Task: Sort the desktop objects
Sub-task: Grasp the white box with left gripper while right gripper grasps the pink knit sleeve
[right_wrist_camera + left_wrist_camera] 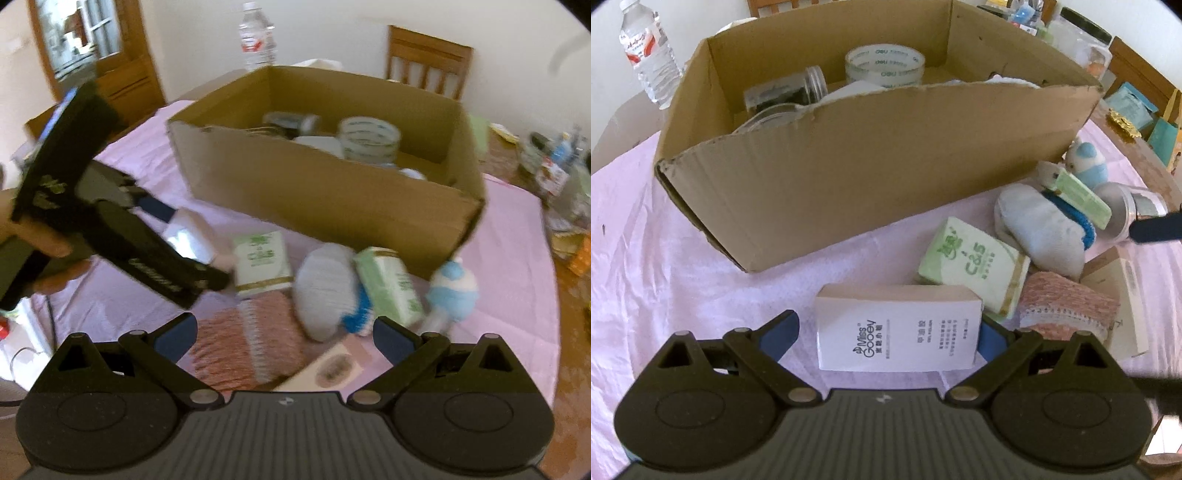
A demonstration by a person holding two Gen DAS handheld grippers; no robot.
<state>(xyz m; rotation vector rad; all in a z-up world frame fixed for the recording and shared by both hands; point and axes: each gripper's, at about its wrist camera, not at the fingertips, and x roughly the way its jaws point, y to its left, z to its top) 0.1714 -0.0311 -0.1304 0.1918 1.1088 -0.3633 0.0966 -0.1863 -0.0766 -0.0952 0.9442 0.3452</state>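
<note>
A white Miss Gooey box (897,328) lies on the pink tablecloth between the fingers of my left gripper (888,332), which is open around it; the right finger is near or touching the box, the left finger stands apart. The box also shows in the right wrist view (192,236). The cardboard box (849,177) stands behind, holding a tape roll (884,66) and a jar (786,92). My right gripper (282,339) is open and empty above a pink knitted cloth (243,339). The left gripper also shows in the right wrist view (195,254).
Beside the cardboard box lie a green tissue pack (975,266), a white sock (1041,229), a green stick case (1078,195), a blue-white toy (1086,158) and a metal jar (1134,210). A water bottle (650,51) stands at the back left. A chair (428,59) stands behind the table.
</note>
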